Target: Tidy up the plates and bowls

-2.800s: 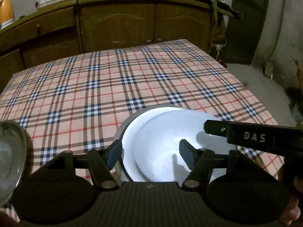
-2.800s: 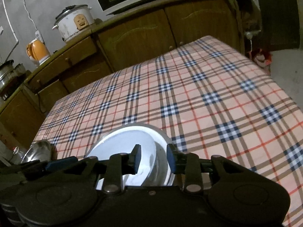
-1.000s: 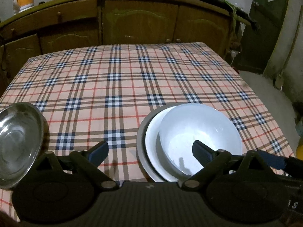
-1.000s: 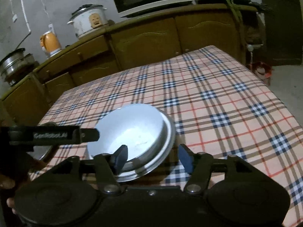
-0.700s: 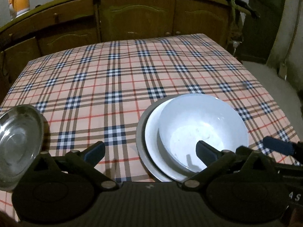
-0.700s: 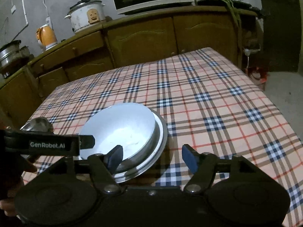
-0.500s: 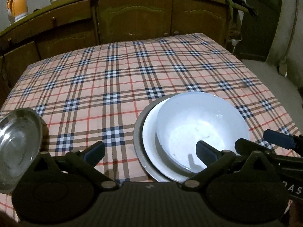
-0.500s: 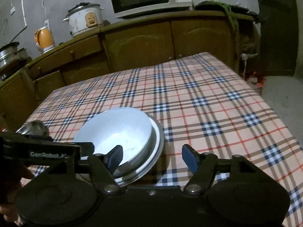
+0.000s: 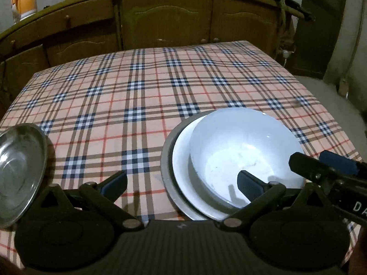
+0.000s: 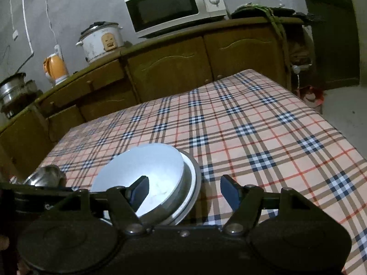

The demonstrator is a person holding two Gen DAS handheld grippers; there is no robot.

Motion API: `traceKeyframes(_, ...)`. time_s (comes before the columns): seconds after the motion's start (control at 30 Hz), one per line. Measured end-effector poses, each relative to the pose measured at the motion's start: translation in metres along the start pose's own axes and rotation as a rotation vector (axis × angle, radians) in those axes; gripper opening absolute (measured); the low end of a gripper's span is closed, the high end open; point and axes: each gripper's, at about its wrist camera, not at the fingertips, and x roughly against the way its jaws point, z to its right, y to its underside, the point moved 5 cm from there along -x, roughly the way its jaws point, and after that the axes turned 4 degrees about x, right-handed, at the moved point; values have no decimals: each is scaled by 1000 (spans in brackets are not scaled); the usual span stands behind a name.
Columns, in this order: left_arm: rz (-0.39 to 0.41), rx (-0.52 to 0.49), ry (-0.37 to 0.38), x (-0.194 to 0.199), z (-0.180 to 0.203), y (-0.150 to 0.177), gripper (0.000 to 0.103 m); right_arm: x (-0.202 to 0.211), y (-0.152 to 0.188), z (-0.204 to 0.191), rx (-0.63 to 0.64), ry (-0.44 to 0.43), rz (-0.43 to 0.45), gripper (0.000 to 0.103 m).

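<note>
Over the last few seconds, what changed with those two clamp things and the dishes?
The right gripper let go of the white bowl: its jaws, nearly closed at the rim before, have just been opening, nothing pressed between them, and it has backed away. The left gripper opened wider and drew back too. The bowl stayed nested in the white plate on the metal plate; the steel dish stayed put.

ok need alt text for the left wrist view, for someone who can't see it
A white bowl sits in a white plate on a metal plate on a plaid tablecloth. The open left gripper hovers near it; a steel dish lies at left.
</note>
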Motion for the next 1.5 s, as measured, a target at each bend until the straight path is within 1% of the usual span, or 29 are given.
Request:
traceKeyframes(0.13, -5, -17, -21, -3, 0, 1, 103, -5, 0, 0, 13, -22, -43, 82)
traceKeyframes(0.2, -5, -29, -31, -5, 0, 1, 103, -6, 0, -1, 22, -23, -40, 82)
traceKeyframes(0.3, -11, -28, -32, -7, -2, 1, 103, -10, 2, 0, 17, -28, -52, 82)
traceKeyframes(0.43, -29, -2, -24, -12, -7, 1, 103, -16, 5, 6, -33, -46, -79, 82)
traceKeyframes(0.5, -39, 8, -18, -15, -8, 1, 103, -19, 6, 8, -38, -46, -85, 82)
traceKeyframes(0.67, -54, 3, -14, -21, -8, 0, 103, -26, 6, 9, -45, -64, -110, 82)
traceKeyframes(0.73, -78, -3, -8, -25, -6, 0, 103, -31, 6, 9, -45, -76, -127, 82)
traceKeyframes(0.93, -105, 17, 51, -36, -7, -2, 103, -47, 6, 14, -96, -107, -189, 83)
traceKeyframes(1.03, -114, 29, 95, -42, -9, -4, 103, -55, 8, 15, -95, -113, -215, 83)
traceKeyframes(1.1, -123, 39, 133, -48, -10, -5, 103, -59, 9, 15, -108, -138, -227, 83)
traceKeyframes(1.17, -129, 44, 171, -52, -9, -5, 103, -64, 10, 15, -120, -164, -243, 84)
traceKeyframes(1.2, -129, 46, 195, -53, -10, -4, 103, -67, 11, 14, -120, -178, -248, 88)
traceKeyframes(1.27, -124, 55, 225, -58, -12, -4, 103, -68, 10, 12, -111, -183, -238, 89)
traceKeyframes(1.47, -84, 47, 236, -64, -7, -10, 103, -74, 7, 15, -130, -202, -219, 90)
traceKeyframes(1.5, -77, 44, 244, -65, -5, -12, 101, -75, 7, 15, -135, -208, -218, 85)
